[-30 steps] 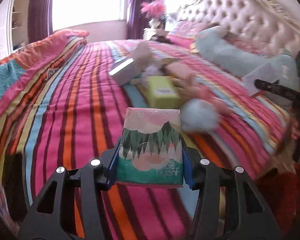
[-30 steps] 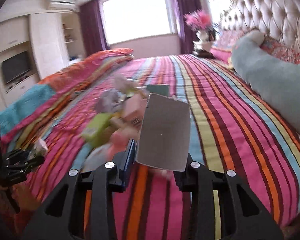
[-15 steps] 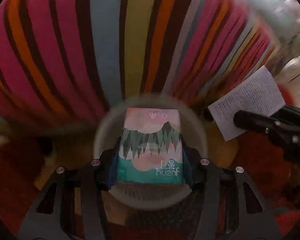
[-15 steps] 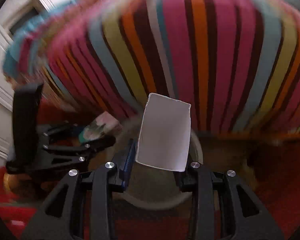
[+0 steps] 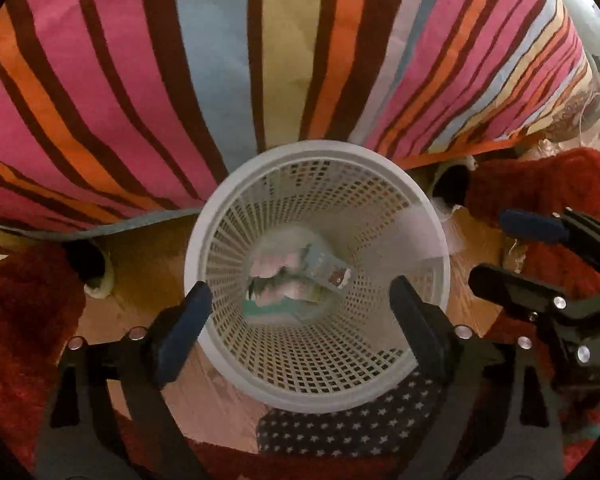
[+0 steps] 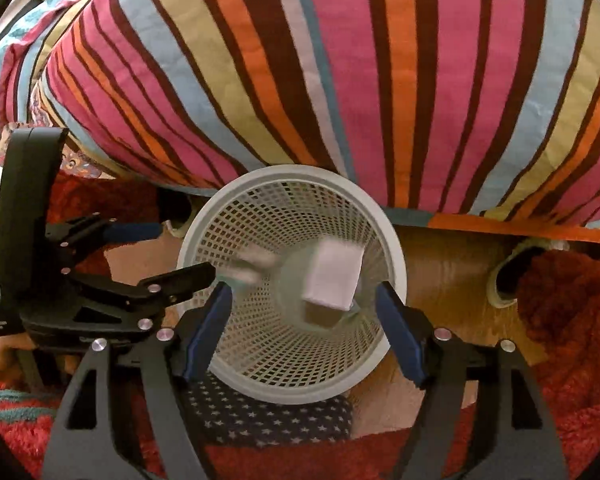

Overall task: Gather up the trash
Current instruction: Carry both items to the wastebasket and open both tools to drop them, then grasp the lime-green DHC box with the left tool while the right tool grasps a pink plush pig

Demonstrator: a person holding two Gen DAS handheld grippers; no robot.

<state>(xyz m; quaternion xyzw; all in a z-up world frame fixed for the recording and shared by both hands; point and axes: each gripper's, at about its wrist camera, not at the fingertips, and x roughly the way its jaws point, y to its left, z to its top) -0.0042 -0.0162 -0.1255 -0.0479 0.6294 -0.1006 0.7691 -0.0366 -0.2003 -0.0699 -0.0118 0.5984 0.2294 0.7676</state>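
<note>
1. A second ago both grippers were clamped on trash above the bed; now both point down into a white mesh bin (image 5: 316, 184) on the floor at the bed's edge.
2. The left gripper (image 5: 296, 312) has just been opening its jaws; they stand wide with nothing between them. Its green-and-pink pack (image 5: 288, 284), gripped half a second ago, now lies blurred in the bin.
3. The right gripper (image 6: 304, 320) has likewise just let go; its white box (image 6: 334, 280) is loose inside the bin, clear of the pads.
4. The striped bedspread (image 5: 220, 60) hangs over the bed's edge behind the bin. Wooden floor (image 6: 444, 272) and a red rug (image 6: 572, 312) surround it; a star-patterned cloth (image 5: 340, 432) lies at its near side.
5. Only the left view shows the pack's colours; only the right view shows the box clearly.
</note>
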